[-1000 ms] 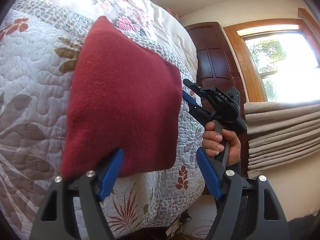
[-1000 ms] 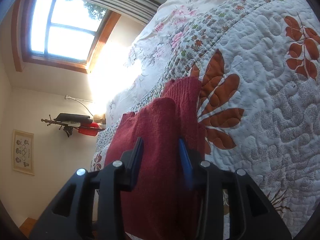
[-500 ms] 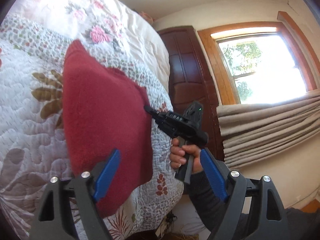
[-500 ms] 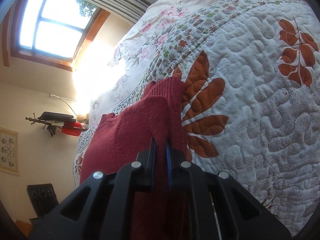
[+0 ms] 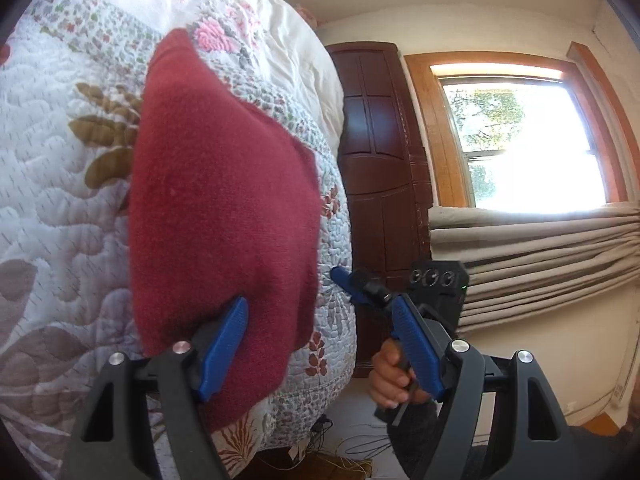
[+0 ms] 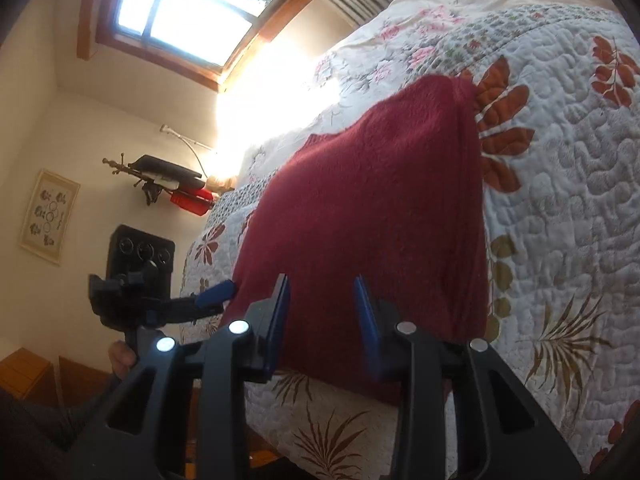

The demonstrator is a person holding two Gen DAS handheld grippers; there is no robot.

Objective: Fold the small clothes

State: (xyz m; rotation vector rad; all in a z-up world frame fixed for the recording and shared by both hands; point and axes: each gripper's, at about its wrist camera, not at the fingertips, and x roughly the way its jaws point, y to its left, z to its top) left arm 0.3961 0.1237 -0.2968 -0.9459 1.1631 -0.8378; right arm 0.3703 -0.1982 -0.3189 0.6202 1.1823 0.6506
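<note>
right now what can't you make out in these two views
- Left wrist view: the garment's near hem, behind the left gripper's finger.
- Right wrist view: its near edge, behind the right gripper; the far end is blurred.
- Both views: layers under the garment, covered by its top face.
- Right wrist view: the picture, too small to read.

Home bedroom, quilted bed [image 5: 52,208], wooden wardrobe [image 5: 380,184], curtained window [image 5: 528,148]

left wrist: close, faces bed edge | right wrist: same | shared: red garment [image 5: 224,208] [image 6: 372,216]
</note>
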